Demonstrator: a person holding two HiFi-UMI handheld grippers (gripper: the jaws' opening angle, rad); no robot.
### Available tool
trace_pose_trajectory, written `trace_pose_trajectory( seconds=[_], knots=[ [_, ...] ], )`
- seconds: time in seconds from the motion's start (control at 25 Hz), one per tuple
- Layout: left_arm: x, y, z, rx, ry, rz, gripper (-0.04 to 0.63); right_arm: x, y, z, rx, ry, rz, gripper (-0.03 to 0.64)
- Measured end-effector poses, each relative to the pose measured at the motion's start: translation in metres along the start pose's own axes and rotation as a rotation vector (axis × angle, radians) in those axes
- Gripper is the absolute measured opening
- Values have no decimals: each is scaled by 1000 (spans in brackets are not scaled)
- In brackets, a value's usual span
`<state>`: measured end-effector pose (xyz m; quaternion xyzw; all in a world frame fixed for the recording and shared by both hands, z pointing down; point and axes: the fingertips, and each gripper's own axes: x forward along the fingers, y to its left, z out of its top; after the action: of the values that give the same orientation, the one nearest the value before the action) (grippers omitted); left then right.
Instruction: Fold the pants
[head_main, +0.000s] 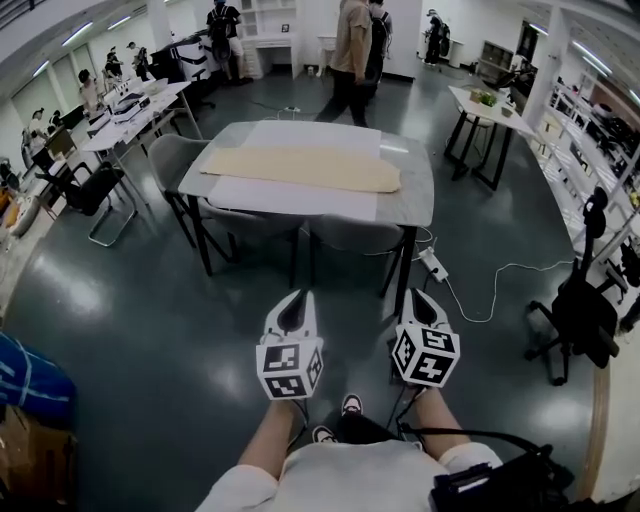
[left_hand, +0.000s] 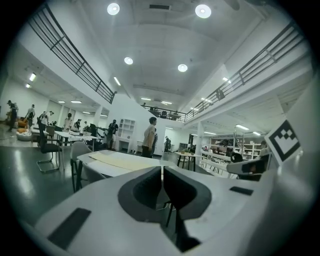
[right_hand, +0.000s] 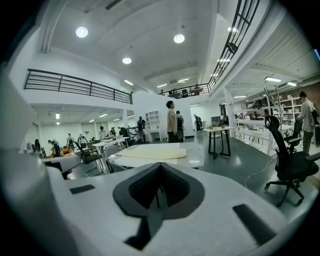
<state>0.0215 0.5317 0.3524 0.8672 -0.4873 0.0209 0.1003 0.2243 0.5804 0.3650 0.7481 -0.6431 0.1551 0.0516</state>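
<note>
- Left tongs (head_main: 299, 296) and right tongs (head_main: 419, 294) are shut tight, holding nothing.
- Tan pants (head_main: 305, 168) lie flat far ahead of both, long side running left to right.
- They rest on a gray counter (head_main: 412, 200) over a shiny dark floor (head_main: 130, 300).

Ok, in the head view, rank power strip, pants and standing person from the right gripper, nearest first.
1. Power strip, on the floor just ahead of the right gripper.
2. Pants, flat on the table.
3. Standing person, beyond the table.
</note>
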Motion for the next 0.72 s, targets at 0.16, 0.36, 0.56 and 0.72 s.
trace_pose_trajectory(
  seconds=[0.16,0.36,0.56,0.72],
  knots=[
    [10,15,0,-4,2,26,17,18,0,3,3,11,-6,-8],
    [43,46,-3,-12,21,60,17,63,1,8,21,24,-9,-8],
    [108,78,6,-9,28,72,17,133,2,25,40,29,-6,-8],
    [169,96,23,-8,20,84,17,194,-9,44,52,43,-12,-8]
  ],
)
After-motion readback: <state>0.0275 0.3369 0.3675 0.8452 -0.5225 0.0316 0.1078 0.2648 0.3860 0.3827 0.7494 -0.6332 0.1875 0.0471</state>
